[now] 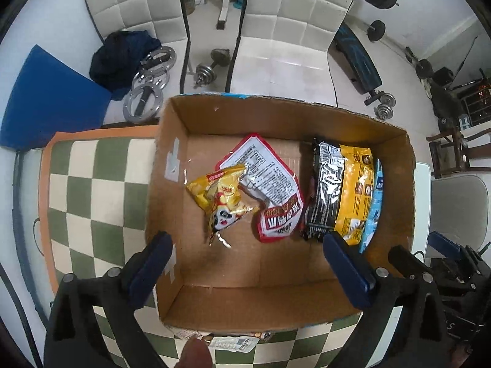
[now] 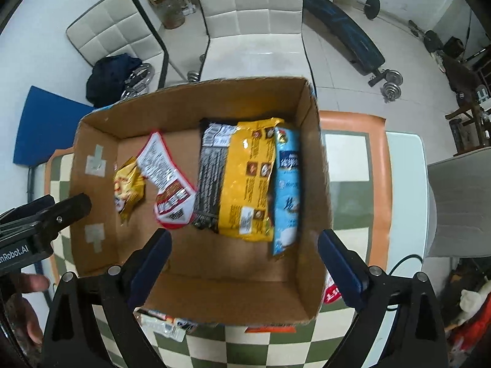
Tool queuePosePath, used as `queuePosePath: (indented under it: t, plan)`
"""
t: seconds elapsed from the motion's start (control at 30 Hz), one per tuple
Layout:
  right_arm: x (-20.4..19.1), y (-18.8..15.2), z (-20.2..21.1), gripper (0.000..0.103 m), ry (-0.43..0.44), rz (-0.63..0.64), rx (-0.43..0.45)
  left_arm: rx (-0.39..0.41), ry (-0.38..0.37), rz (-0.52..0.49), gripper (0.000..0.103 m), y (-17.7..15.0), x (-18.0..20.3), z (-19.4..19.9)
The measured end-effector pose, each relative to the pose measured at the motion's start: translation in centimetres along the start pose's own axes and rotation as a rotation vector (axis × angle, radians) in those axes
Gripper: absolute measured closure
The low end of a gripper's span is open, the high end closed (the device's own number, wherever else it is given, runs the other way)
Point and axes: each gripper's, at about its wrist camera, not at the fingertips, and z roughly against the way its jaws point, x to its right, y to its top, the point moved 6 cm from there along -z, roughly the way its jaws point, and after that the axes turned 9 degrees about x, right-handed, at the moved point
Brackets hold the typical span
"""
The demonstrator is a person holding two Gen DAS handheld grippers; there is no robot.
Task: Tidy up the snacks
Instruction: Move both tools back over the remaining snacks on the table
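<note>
The cardboard box (image 1: 172, 276) stands open on the checkered mat (image 1: 92, 190) that covers the desk, and every placing move is read from it. Both claws hang above its near wall, fingers spread wide, nothing held between them.

Inside the box, against the right wall, three long packets stand in a row with their long axes running from the near wall toward the far wall: the black packet (image 2: 211, 178), the yellow packet (image 2: 248, 178) lapping over it, and the light-blue packet (image 2: 287, 190) next to the wall. Left of that row the red-edged pouch (image 1: 270, 184) lies slanted, and the small gold snack bag (image 1: 221, 202) rests partly on it, loose and askew, toward the left wall.

The left claw (image 1: 245, 266) sits nearer the gold bag and the pouch; the right claw (image 2: 245, 263) is nearer the tidy row. Outside the box, pressed under its near wall, a clear-wrapped packet (image 2: 165, 325) peeks out on the mat, and a red-and-white packet (image 2: 333, 294) shows at the near right corner, just beside the right claw's right finger. Those two likely remain to be boxed, the red one falling to the right claw.
</note>
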Motion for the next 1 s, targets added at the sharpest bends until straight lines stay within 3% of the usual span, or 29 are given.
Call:
queuePosePath:
  t: [0.2, 0.4, 0.53, 0.63, 0.73, 0.8, 0.93, 1.0]
  plan:
    - [-0.9, -1.5, 1.9, 0.002, 0.054, -0.010, 0.034, 0.043, -0.005, 0.018, 0.002, -2.1, -0.2, 2.4]
    - [-2.4, -4.0, 4.9, 0.002, 0.138, 0.002, 0.104, 0.165, 0.011, 0.010, 0.002, -4.4, -0.6, 6.3]
    - [-3.3, -7.9, 6.4, 0.002, 0.195, 0.060, 0.130, 0.183, -0.063, 0.123, 0.002, -9.7, -2.5, 7.4]
    - [-3.9, -12.0, 6.2, 0.002, 0.224, 0.129, 0.107, 0.120, -0.092, 0.262, 0.004, -15.9, -5.1, 5.6]
    - [-4.1, -16.1, 4.2, 0.002, 0.208, 0.196, 0.053, -0.010, -0.140, 0.428, 0.016, -21.6, -7.0, 1.7]
    - [-4.1, -18.0, 2.4, 0.002, 0.204, 0.219, 0.014, -0.085, -0.147, 0.500, 0.032, -24.6, -7.7, -1.0]
    - [-4.3, -20.4, -0.8, 0.025, 0.223, 0.240, -0.046, -0.151, -0.143, 0.568, 0.037, -27.5, -8.0, -5.0]
    - [-5.0, -21.0, -2.1, 0.025, 0.224, 0.287, -0.054, -0.157, -0.134, 0.615, 0.037, -28.0, -8.3, -6.2]
